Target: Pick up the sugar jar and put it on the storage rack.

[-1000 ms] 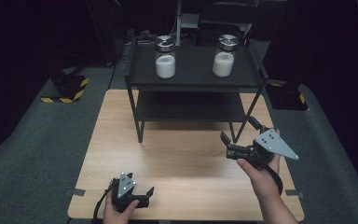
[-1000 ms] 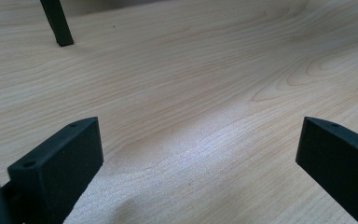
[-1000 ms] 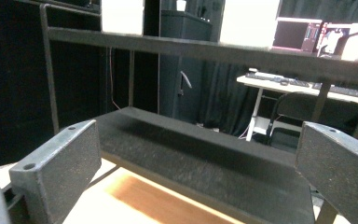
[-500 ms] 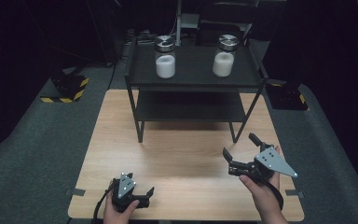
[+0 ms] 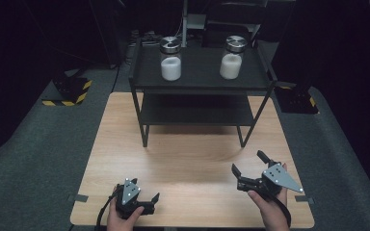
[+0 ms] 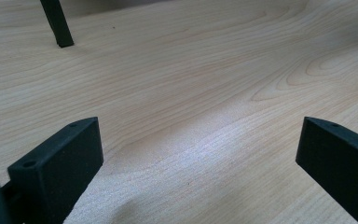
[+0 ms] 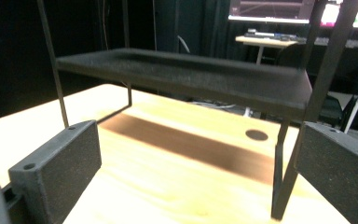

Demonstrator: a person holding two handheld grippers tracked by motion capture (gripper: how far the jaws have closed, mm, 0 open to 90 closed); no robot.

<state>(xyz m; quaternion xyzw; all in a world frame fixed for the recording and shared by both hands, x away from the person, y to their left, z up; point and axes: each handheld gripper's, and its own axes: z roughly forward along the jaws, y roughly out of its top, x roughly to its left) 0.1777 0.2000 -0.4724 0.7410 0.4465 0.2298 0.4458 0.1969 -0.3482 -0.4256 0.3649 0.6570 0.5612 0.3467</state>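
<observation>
Two jars (image 5: 170,58) on black shelf (image 5: 197,77); light wood table (image 5: 188,163), dark room; left gripper (image 5: 147,202), right gripper (image 5: 249,166) jaws wide, empty.

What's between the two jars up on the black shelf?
Nothing: in the high view, bare black shelf top separates the left white-filled glass jar from the right one.

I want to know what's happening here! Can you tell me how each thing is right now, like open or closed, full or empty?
Left jar: upright on the shelf's top, lid on, partly full of white stuff.
Right jar: upright on the top too, lid on, partly full of white stuff.
Shelf: standing on the table, lower level bare.
Left gripper: open, holding nothing, low over the table.
Right gripper: open, holding nothing.
</observation>
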